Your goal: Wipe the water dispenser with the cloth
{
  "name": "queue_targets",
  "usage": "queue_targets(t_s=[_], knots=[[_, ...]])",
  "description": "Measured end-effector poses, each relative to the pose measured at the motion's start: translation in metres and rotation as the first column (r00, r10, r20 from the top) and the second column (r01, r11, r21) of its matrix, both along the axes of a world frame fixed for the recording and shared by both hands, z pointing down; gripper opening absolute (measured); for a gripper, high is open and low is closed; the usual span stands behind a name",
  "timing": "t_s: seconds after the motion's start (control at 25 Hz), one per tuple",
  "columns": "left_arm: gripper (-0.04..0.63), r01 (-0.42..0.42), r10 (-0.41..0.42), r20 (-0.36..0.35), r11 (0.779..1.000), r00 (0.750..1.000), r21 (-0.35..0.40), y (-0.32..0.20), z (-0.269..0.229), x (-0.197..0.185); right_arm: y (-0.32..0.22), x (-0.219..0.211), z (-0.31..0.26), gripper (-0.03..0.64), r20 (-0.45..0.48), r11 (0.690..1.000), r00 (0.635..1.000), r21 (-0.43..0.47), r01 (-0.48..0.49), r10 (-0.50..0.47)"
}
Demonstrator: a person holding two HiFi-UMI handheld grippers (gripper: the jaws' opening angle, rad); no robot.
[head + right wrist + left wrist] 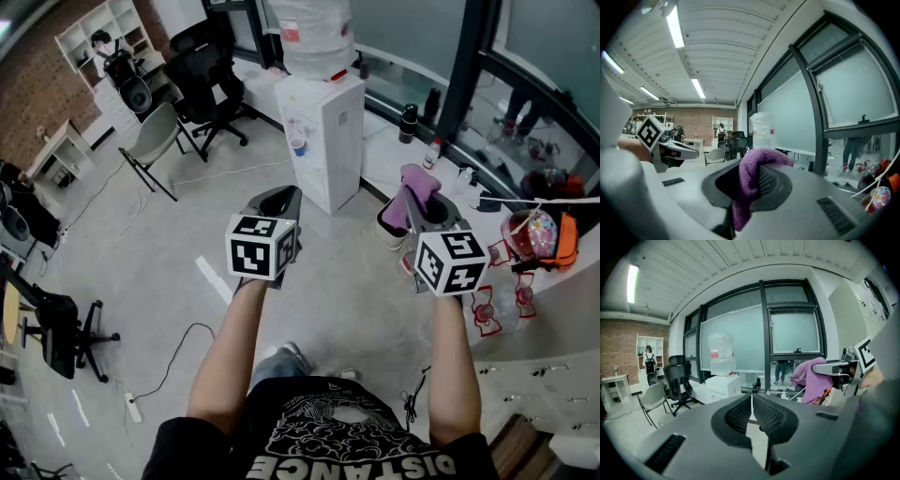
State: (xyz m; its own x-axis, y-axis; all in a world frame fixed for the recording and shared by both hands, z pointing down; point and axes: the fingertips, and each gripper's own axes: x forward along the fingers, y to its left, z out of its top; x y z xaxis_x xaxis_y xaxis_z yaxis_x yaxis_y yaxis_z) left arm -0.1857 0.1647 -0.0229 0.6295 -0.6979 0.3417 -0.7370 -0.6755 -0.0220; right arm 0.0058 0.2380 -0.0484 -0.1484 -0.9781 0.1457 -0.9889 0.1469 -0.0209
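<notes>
A white water dispenser (323, 131) with a clear bottle on top stands ahead by the window; it also shows small in the left gripper view as the dispenser (723, 383) and in the right gripper view as the dispenser (761, 133). My right gripper (419, 197) is shut on a purple cloth (412, 195), which hangs folded between its jaws (752, 187). My left gripper (281, 202) is shut with nothing in it, its pads (740, 414) pressed together. Both grippers are held in the air, well short of the dispenser.
Black office chairs (208, 80) and a grey folding chair (155, 141) stand left of the dispenser. A low white ledge (412, 150) along the window carries bottles (409, 122) and clutter. A cable and power strip (150, 380) lie on the grey floor.
</notes>
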Motion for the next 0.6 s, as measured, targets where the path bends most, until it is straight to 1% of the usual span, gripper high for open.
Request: queue_targets(t_s=[0.32,0.6], knots=[[0.034,-0.01,0.01,0.005,1.0,1.0,-0.008,-0.01,0.006,0.015,-0.006,0.009,0.007,0.043,-0.007,1.0,1.0,-0.013,0.0,0.0],[0.034,-0.036,0.036,-0.012,0.999,0.999,-0.015,-0.05,0.016,0.034,-0.04,0.02,0.016,0.043,-0.022,1.0,1.0,-0.023,-0.013,0.012]])
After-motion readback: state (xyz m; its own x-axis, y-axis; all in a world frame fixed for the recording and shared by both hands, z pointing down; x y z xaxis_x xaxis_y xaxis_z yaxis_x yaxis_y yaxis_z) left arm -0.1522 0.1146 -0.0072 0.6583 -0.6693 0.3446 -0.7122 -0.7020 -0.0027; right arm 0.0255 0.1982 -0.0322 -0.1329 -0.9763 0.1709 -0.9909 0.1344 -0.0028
